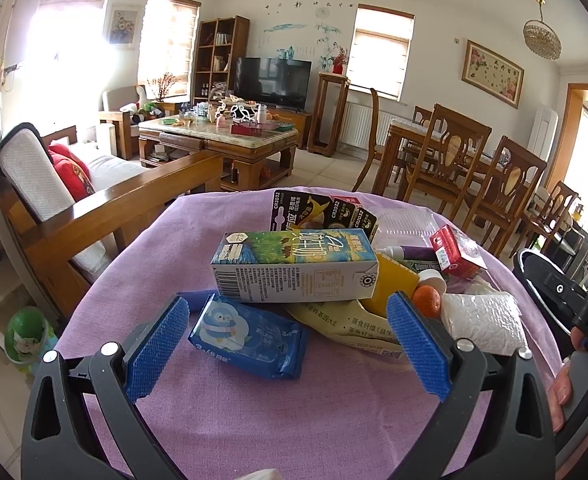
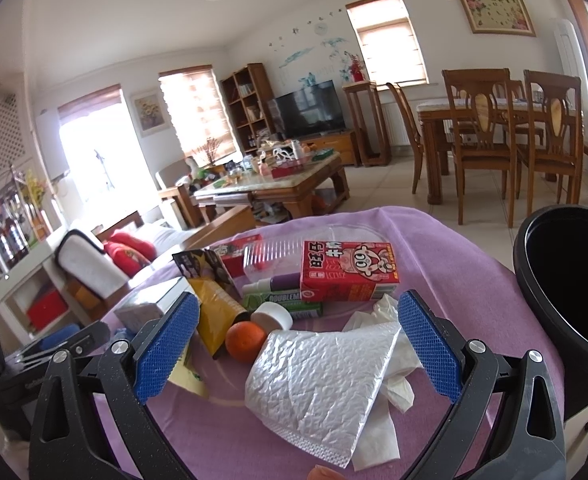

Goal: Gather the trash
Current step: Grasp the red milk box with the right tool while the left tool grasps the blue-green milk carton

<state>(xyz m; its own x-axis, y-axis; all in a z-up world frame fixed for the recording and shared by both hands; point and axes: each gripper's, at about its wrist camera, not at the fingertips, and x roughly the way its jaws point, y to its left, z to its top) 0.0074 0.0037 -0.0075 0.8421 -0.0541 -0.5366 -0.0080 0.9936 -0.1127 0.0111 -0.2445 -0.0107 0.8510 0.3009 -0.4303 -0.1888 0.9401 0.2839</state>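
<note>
Both grippers hang open and empty: the right gripper [image 2: 298, 344] over the silver padded envelope [image 2: 318, 376] near the tabletop's front edge, the left gripper [image 1: 287, 344] by the blue wipes pack [image 1: 249, 340]. The envelope looks light, soft and slippery; pinch a flat edge. The bin [image 2: 566, 280] waits at the right edge.

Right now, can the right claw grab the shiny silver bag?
Probably yes. The right claw is open, and the silver bag lies between its fingers on top of the pile, nothing covering it.
</note>
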